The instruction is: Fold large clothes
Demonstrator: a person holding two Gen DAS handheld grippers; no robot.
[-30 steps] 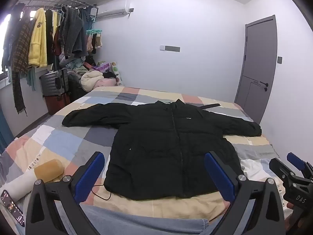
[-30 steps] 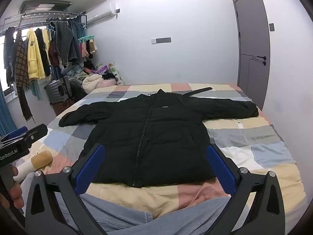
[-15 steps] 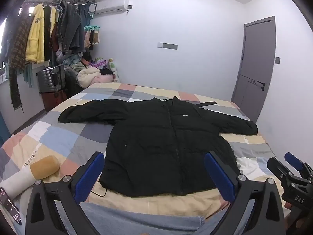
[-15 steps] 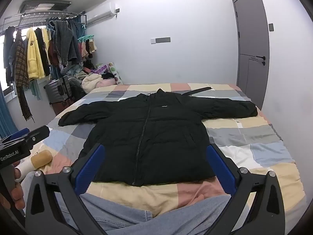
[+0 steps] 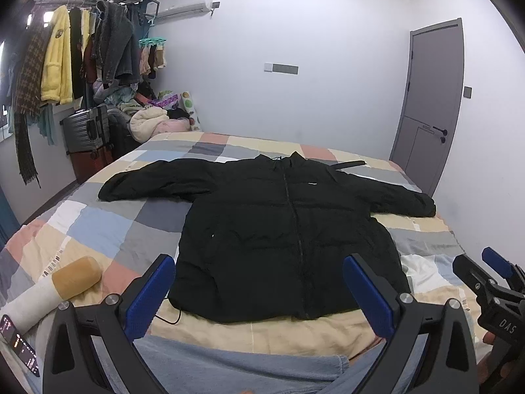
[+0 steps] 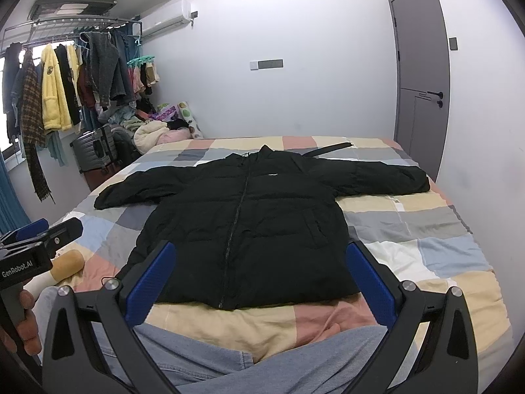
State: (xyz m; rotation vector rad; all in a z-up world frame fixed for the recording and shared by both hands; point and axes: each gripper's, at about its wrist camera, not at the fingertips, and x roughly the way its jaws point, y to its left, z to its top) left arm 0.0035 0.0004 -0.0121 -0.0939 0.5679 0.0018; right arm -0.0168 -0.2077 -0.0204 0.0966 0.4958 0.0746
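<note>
Left hand-held gripper (image 5: pixel 259 290): jaws spread wide, nothing between them, held above the near edge of the bed (image 5: pixel 108 229). Right hand-held gripper (image 6: pixel 259 279): likewise spread and empty, level with the left one. Both hover short of the hem, apparently squared up for a first grasp.

Black puffer jacket (image 6: pixel 242 226): lies flat on the patchwork bed, front up, zip closed, collar toward the far wall, both sleeves stretched out sideways. This layout exposes sleeves and hem for folding. No fold yet made.

Noted nearby: a tan-and-white roll (image 5: pixel 77 272) left of the hem, apart from the jacket; a thin black cable (image 5: pixel 170 318) at the hem's left corner, which could snag.
</note>
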